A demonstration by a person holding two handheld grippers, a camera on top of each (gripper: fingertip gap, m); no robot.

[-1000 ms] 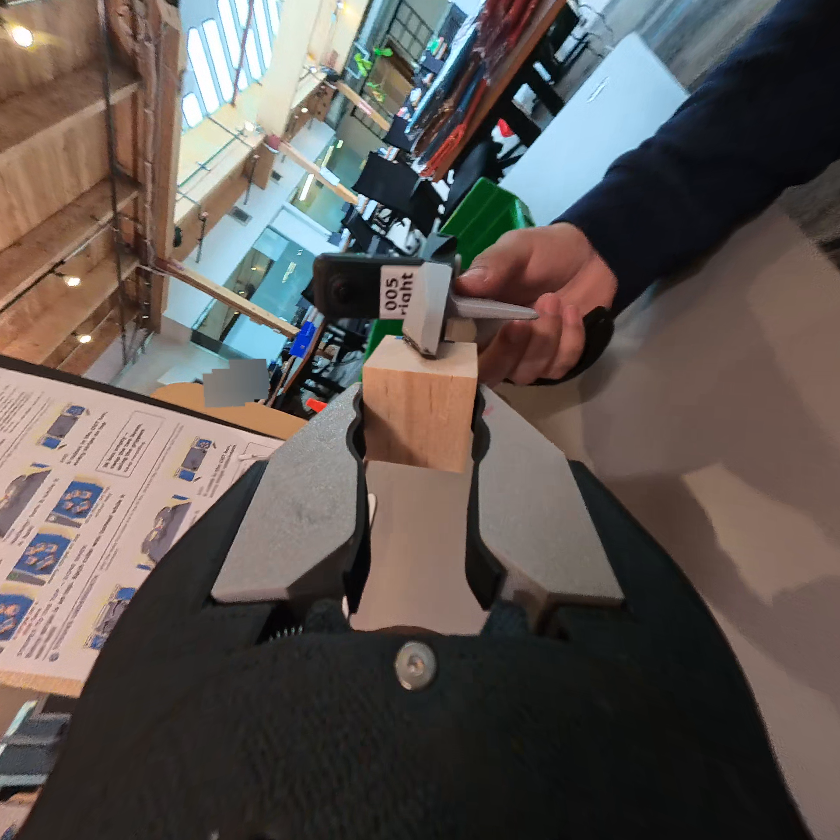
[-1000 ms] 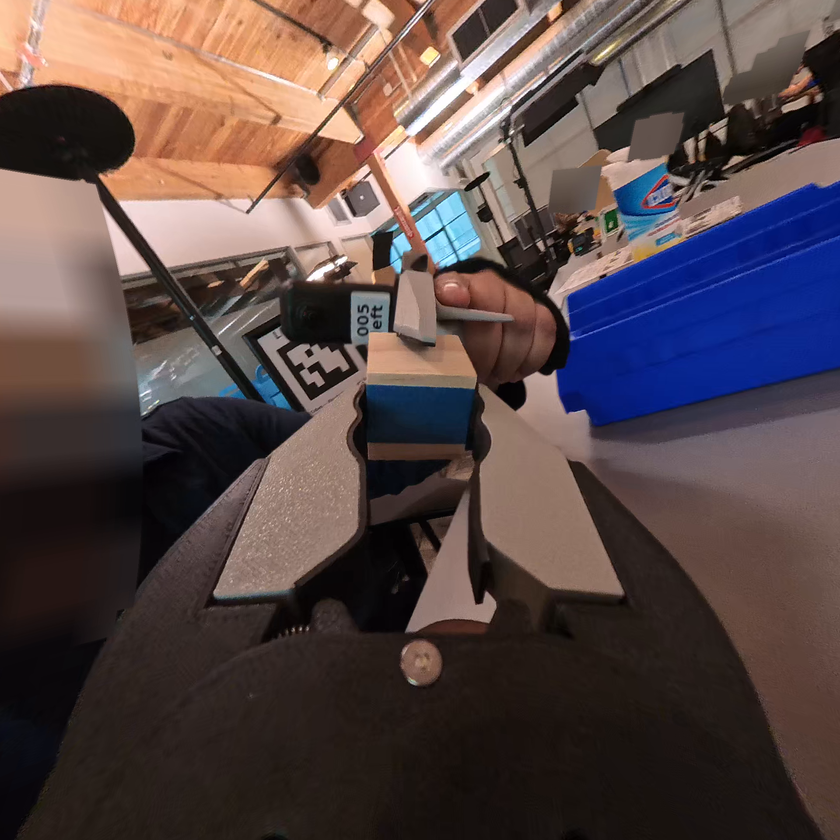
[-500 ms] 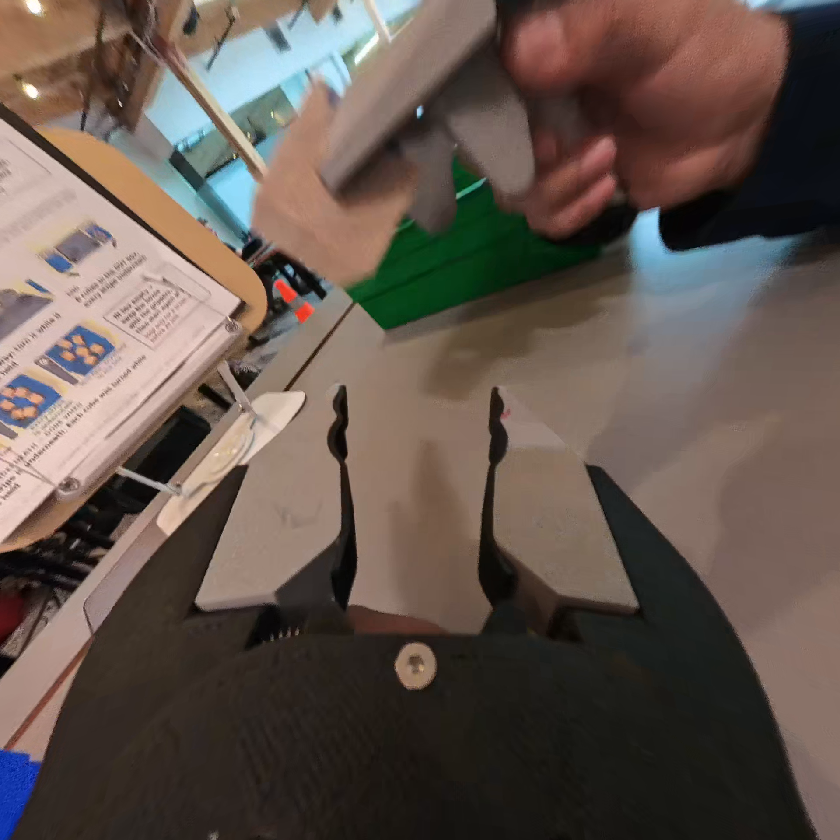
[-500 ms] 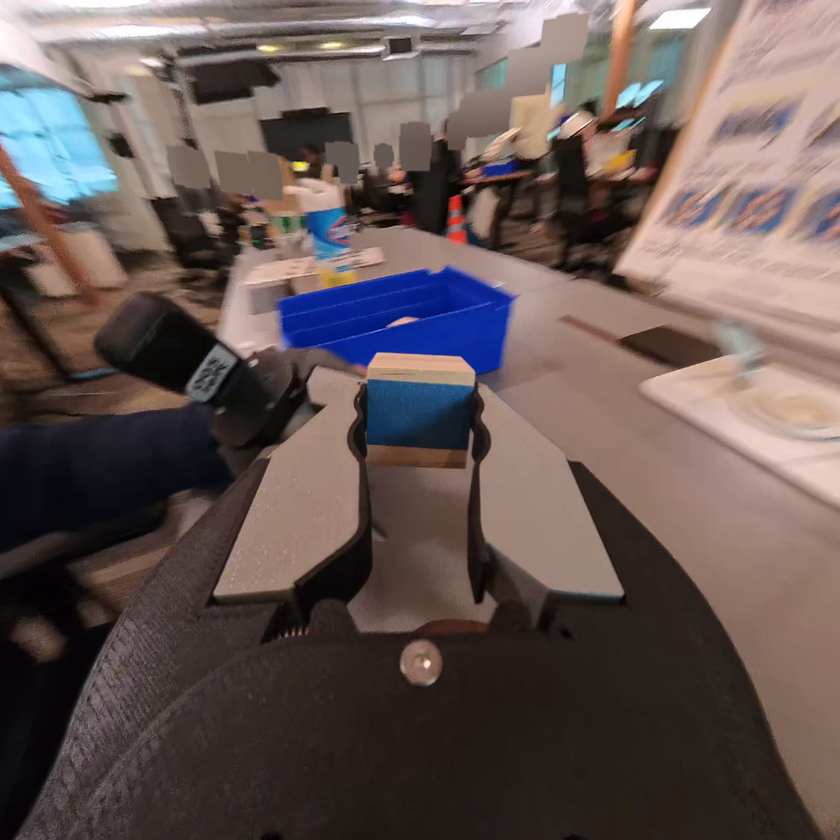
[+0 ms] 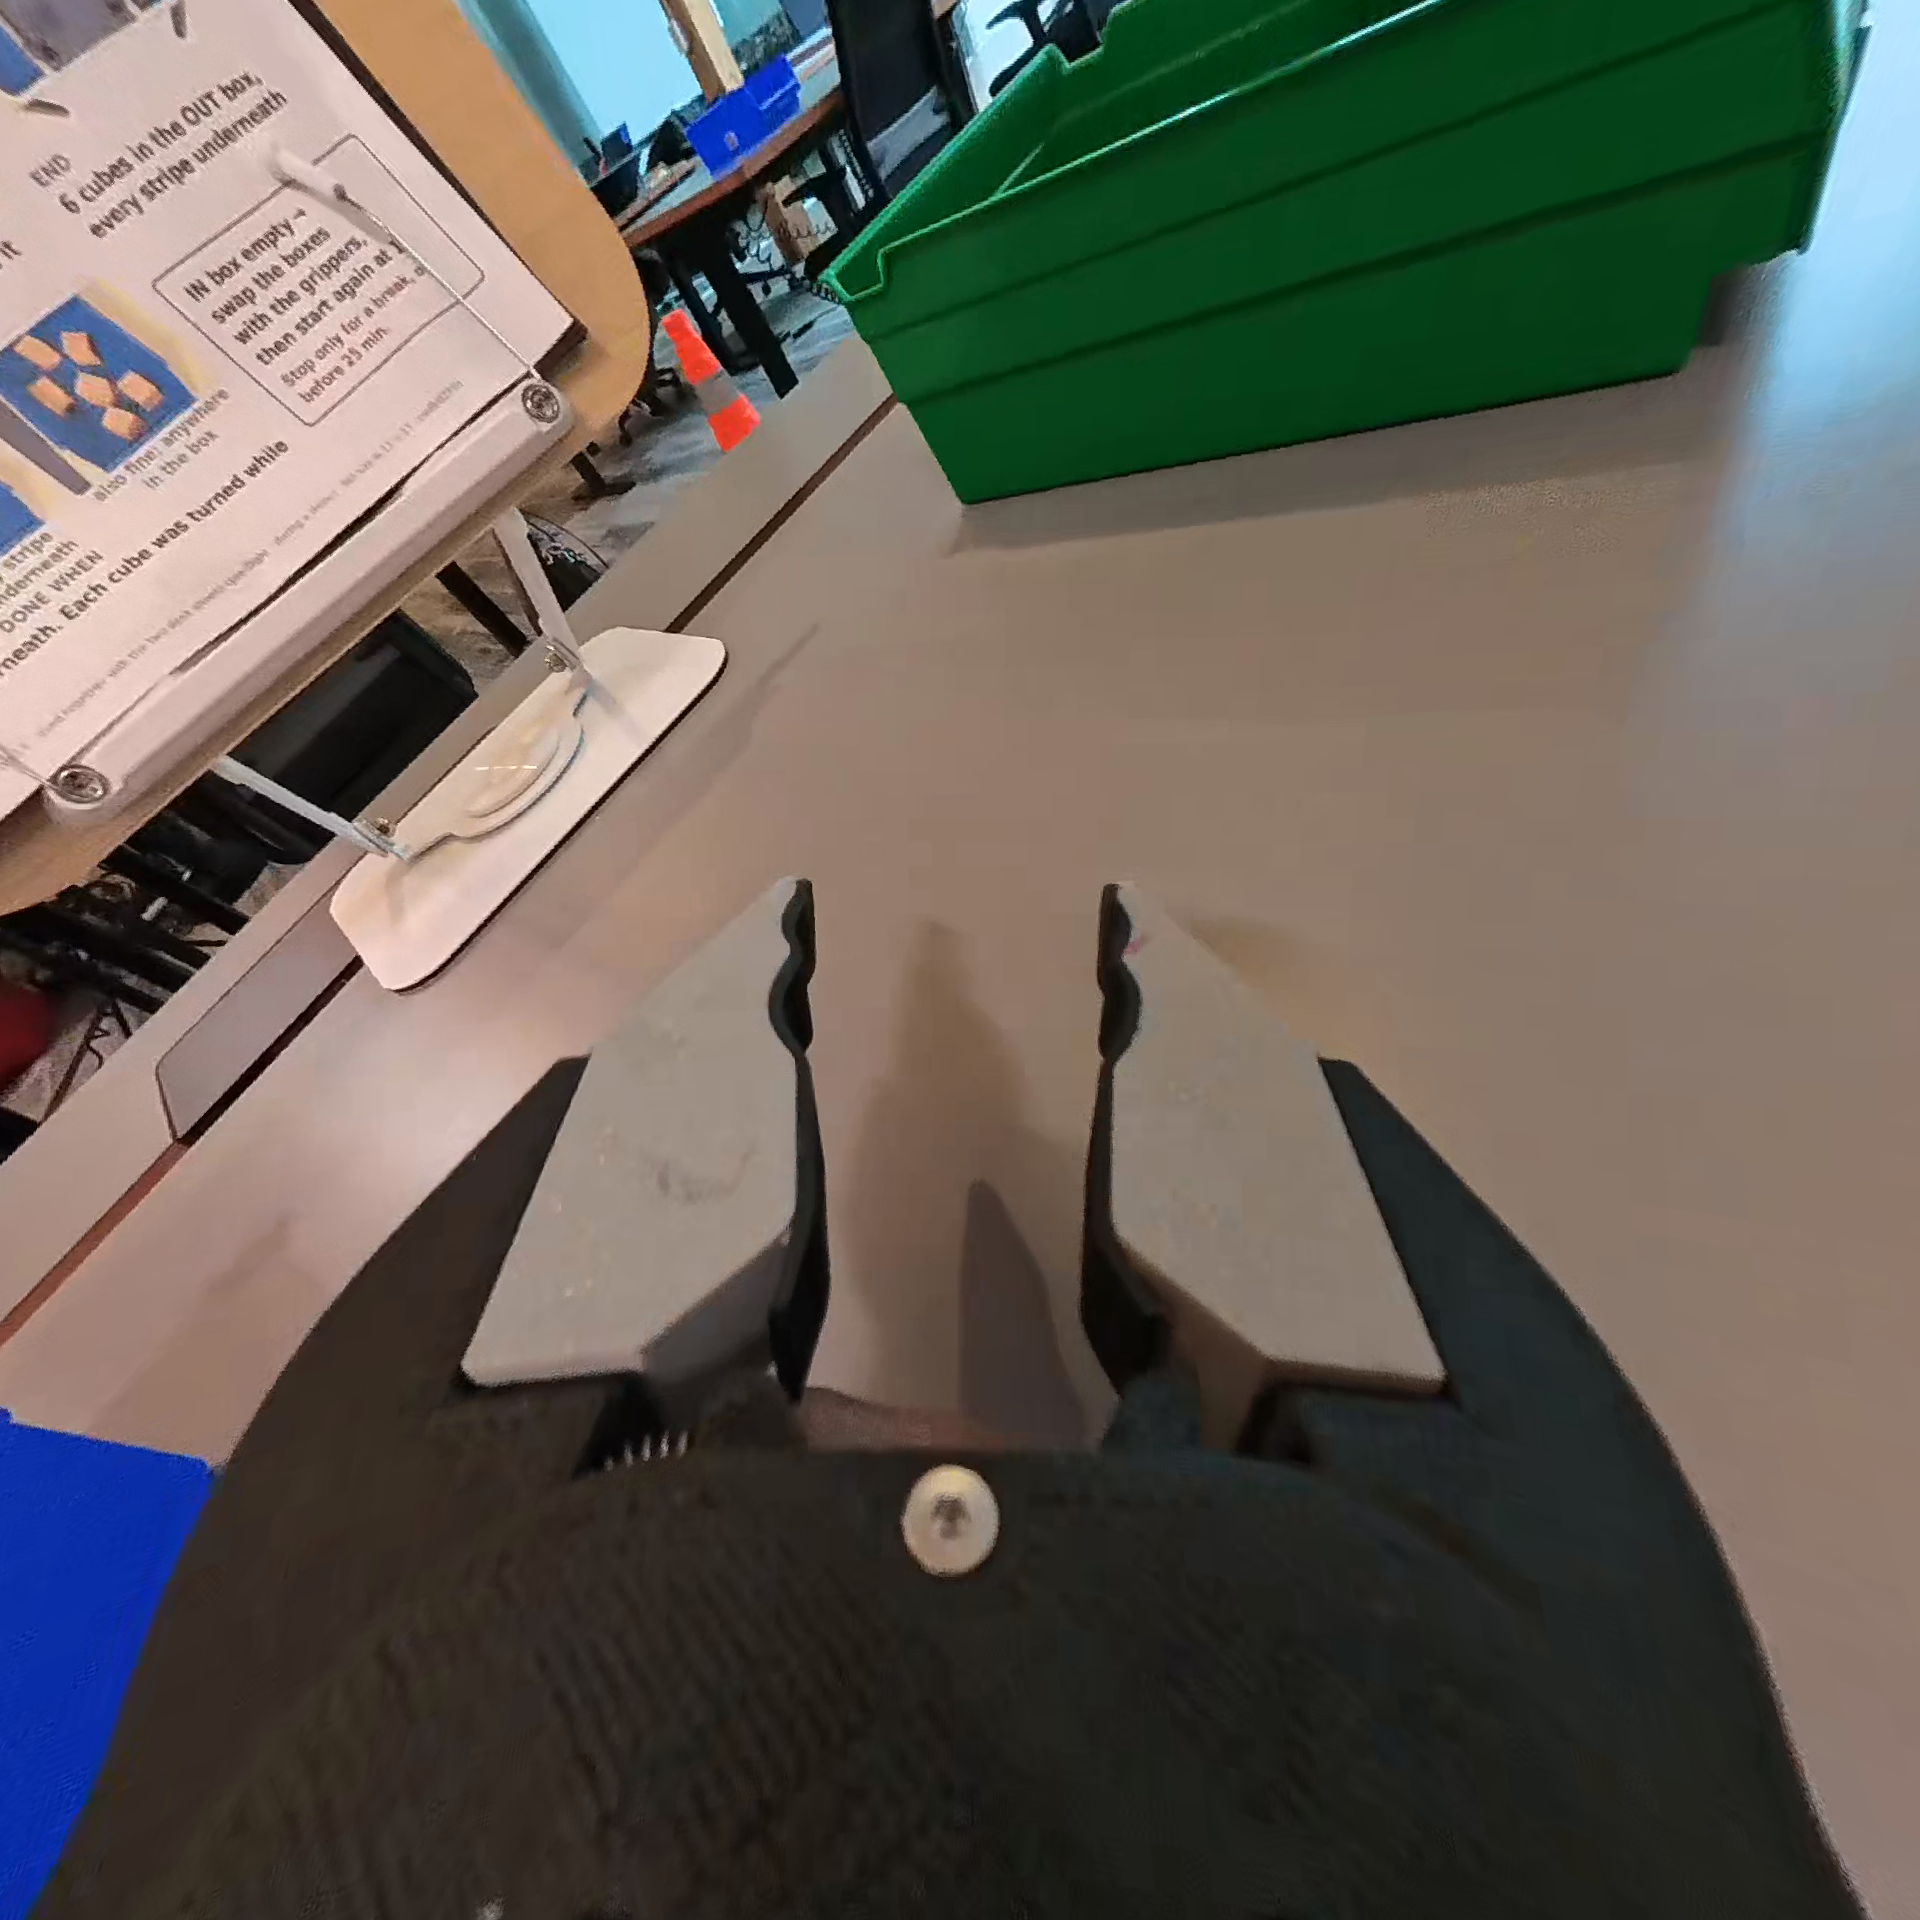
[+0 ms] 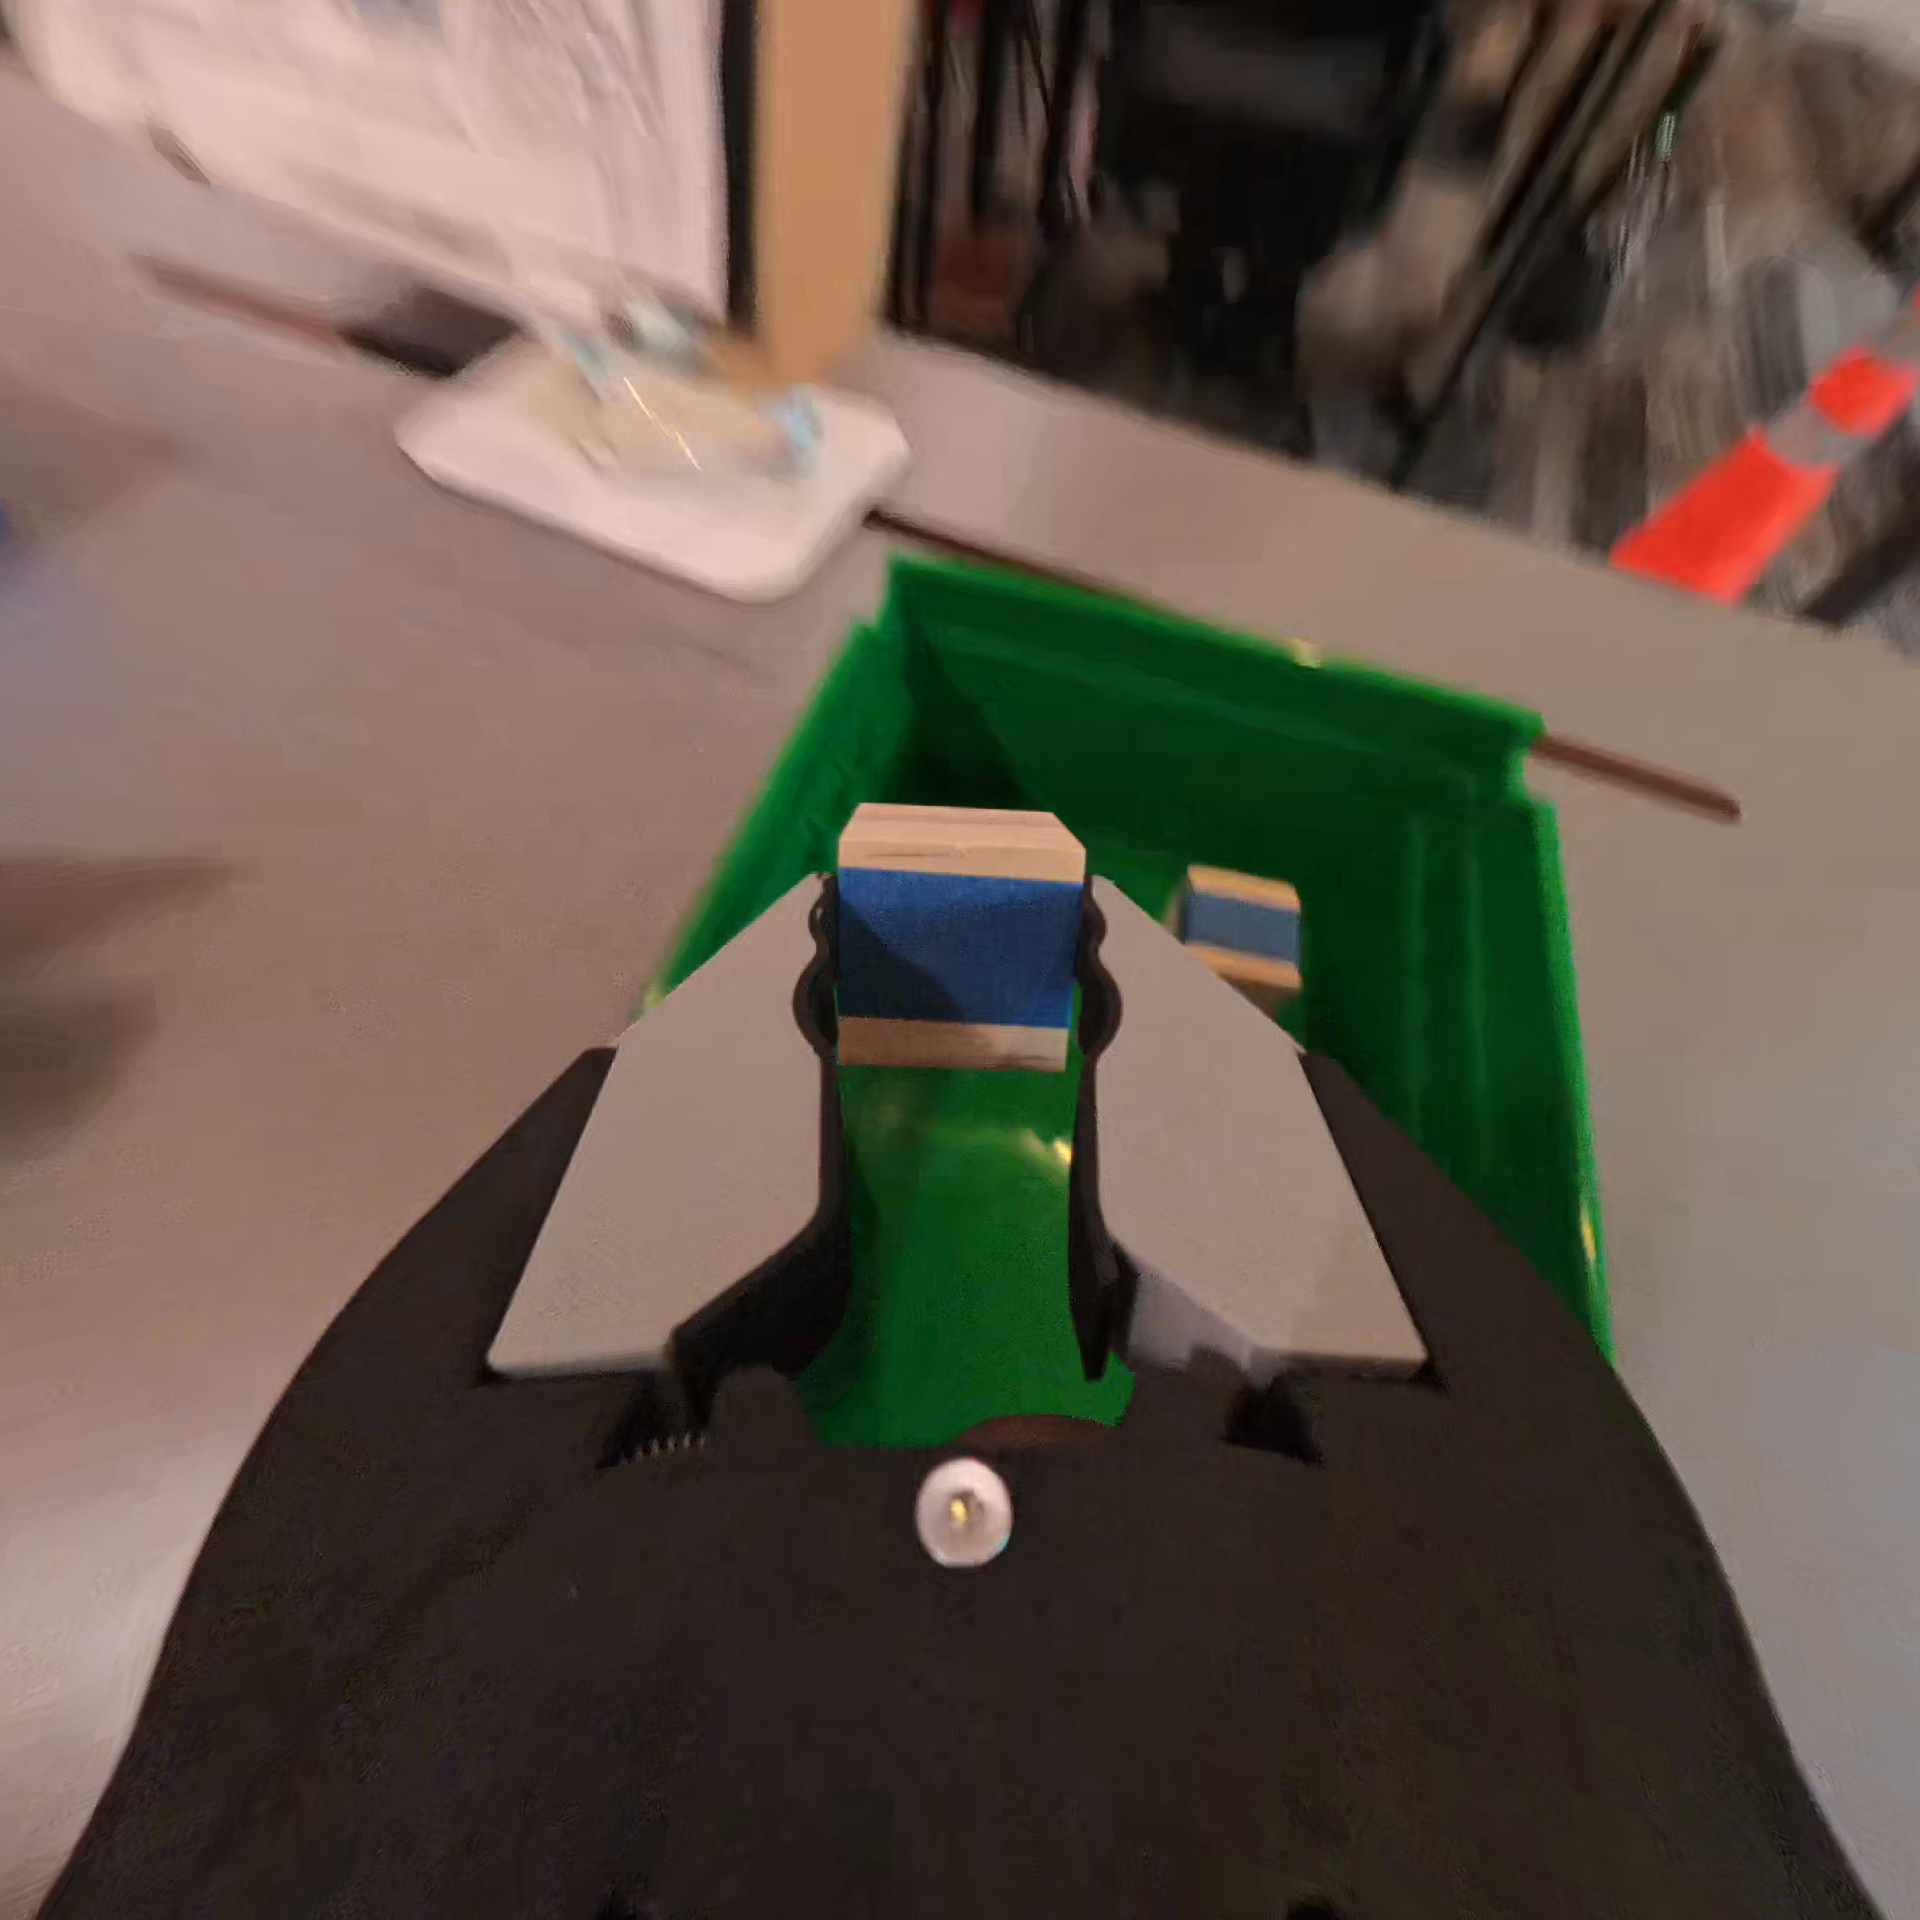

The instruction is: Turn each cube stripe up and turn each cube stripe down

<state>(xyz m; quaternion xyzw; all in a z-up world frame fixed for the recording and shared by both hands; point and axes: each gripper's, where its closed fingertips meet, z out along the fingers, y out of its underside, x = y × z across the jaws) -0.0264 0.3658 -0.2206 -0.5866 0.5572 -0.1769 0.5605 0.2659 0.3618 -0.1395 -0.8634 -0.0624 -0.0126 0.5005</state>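
Observation:
My right gripper [image 6: 961, 940] is shut on a wooden cube with a blue stripe [image 6: 958, 940]; the stripe faces the camera. It holds the cube above the open green bin [image 6: 1455, 935]. A second striped cube [image 6: 1242, 925] lies inside that bin, to the right of the held one. My left gripper [image 5: 954, 930] is open and empty, low over the grey table [image 5: 1351, 831]. The green bin also shows in the left wrist view [image 5: 1351, 312], far ahead to the right.
An instruction sheet on a white stand [image 5: 540, 790] stands at the table's left edge; the stand also shows in the right wrist view [image 6: 665, 468]. A blue bin corner [image 5: 73, 1621] sits at lower left. An orange cone [image 5: 717, 384] stands beyond the table.
Both grippers held one cube a second ago. My left gripper let go and dropped low over the table. My right gripper swung the cube over the green bin.

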